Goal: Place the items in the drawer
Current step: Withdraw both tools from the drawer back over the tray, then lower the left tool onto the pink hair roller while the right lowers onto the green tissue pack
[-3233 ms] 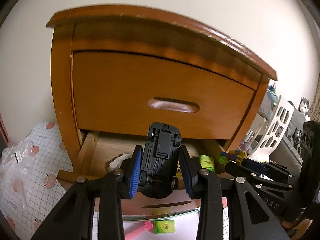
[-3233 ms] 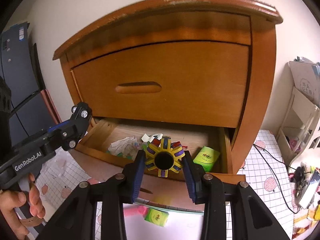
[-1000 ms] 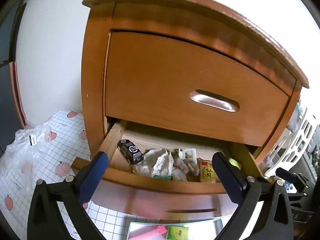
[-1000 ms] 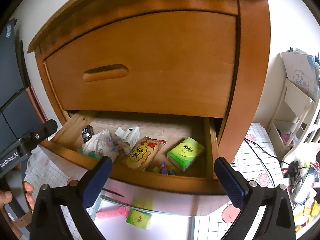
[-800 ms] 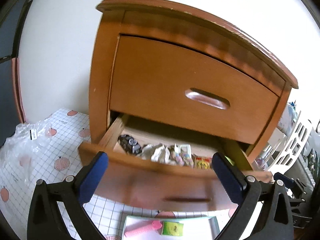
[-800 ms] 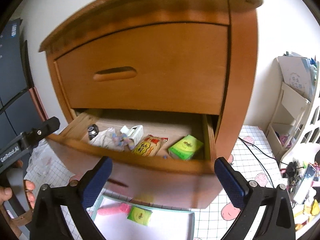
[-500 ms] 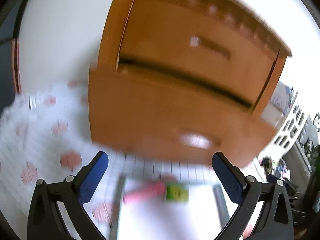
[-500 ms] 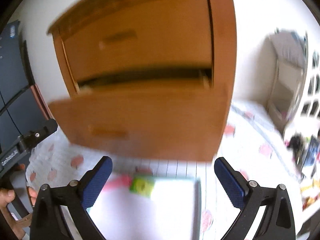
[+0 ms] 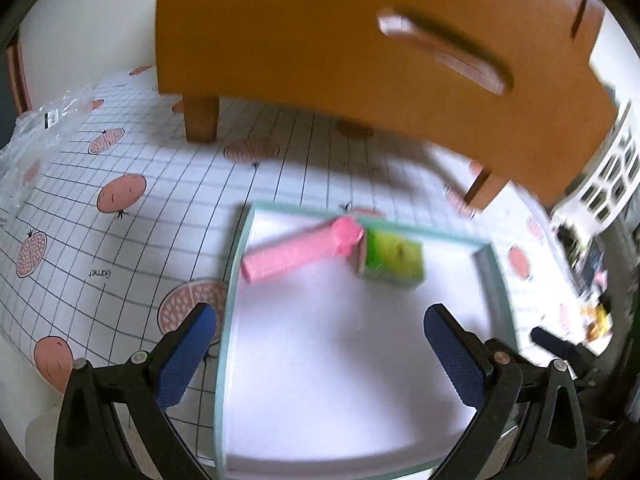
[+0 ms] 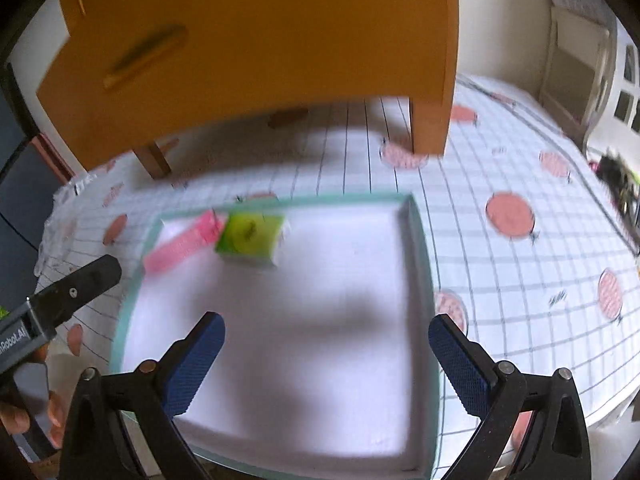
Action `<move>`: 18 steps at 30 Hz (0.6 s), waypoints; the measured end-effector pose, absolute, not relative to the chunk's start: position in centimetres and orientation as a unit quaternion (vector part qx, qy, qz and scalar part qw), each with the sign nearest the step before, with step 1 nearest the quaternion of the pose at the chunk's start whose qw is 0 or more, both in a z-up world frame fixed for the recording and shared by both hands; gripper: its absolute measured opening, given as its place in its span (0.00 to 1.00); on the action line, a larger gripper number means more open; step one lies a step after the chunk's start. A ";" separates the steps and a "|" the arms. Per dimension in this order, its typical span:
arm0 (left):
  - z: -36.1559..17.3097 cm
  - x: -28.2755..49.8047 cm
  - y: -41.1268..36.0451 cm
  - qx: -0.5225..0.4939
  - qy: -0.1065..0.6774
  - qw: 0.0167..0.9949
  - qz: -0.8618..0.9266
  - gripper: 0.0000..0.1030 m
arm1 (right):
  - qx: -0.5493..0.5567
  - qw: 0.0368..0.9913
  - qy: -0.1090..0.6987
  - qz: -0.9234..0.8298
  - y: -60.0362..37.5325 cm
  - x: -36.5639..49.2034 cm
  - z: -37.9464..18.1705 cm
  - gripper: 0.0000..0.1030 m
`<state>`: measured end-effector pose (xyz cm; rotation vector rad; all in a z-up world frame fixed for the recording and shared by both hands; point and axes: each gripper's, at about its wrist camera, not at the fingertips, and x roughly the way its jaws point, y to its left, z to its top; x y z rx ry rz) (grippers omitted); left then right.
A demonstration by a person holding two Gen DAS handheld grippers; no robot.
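While both claws [image 9: 320, 350] [image 10: 326, 354] gape wide and empty, pink ribbed bar [image 9: 298, 254] slanted near-left to far-right, touching boxy green carton [image 9: 390, 260] in white tray [image 9: 228, 320].

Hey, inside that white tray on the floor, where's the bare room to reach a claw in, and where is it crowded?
The tray is bare across its near half and along its right wall. Only the far left corner is crowded: the pink item and green box lie there touching. Both the left claw and right claw are open and empty.
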<state>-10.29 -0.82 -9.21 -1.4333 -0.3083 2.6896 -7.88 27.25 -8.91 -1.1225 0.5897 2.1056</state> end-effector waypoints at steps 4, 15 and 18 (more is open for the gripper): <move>-10.5 -10.5 -0.9 -0.487 -0.104 0.038 0.866 1.00 | -0.442 0.337 0.230 0.798 27.0 -7.0 -10.3 1.00; -11.1 -12.8 -2.4 -0.480 -0.110 0.042 0.869 0.93 | -0.452 0.329 0.235 0.795 27.2 -7.8 -11.7 1.00; -10.7 -14.3 -2.3 -0.472 -0.095 0.049 0.875 0.91 | -0.454 0.325 0.233 0.797 27.2 -8.4 -11.8 1.00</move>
